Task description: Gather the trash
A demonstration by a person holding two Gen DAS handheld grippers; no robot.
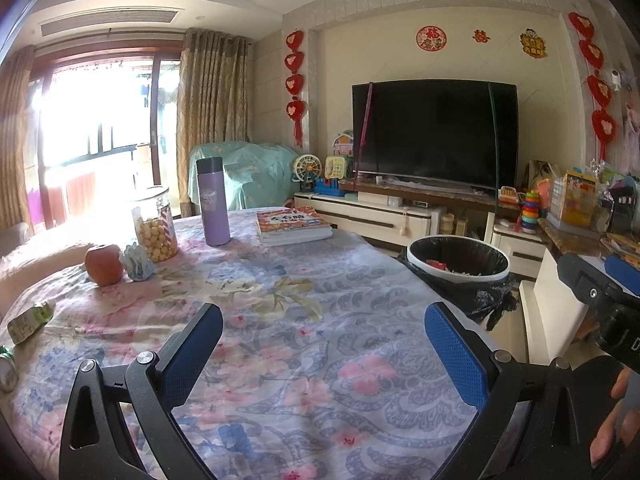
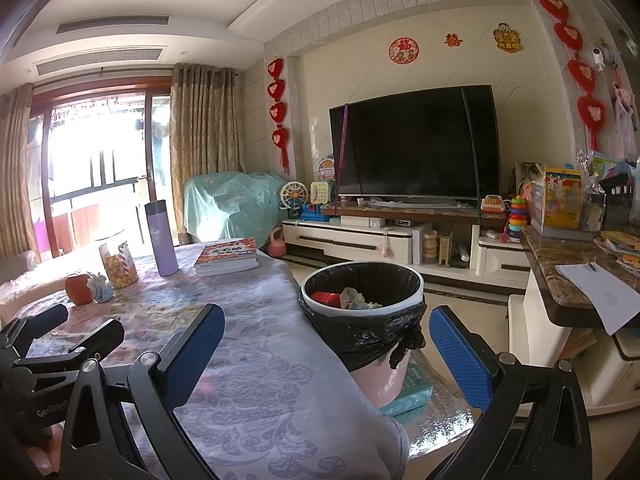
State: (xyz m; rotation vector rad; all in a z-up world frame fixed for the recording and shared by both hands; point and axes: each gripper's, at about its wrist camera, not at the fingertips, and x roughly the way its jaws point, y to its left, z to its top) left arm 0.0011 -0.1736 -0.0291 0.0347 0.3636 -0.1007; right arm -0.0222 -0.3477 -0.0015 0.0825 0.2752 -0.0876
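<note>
A pink trash bin (image 2: 362, 300) with a black liner stands beside the table's right edge and holds some trash; it also shows in the left wrist view (image 1: 458, 264). On the flowered tablecloth (image 1: 304, 320) lie a crumpled blue-white wrapper (image 1: 138, 262), a small green-white carton (image 1: 30, 320) at the left edge and a can (image 1: 6, 364) half cut off. My left gripper (image 1: 324, 344) is open and empty above the table. My right gripper (image 2: 326, 346) is open and empty, over the table's right edge near the bin.
On the table stand a red apple (image 1: 104, 264), a jar of yellow snacks (image 1: 156, 224), a purple flask (image 1: 212, 200) and stacked books (image 1: 292, 224). A TV (image 1: 434, 132) on a low cabinet stands behind. A marble counter (image 2: 560, 272) with paper is at right. A teal box (image 2: 412, 388) lies under the bin.
</note>
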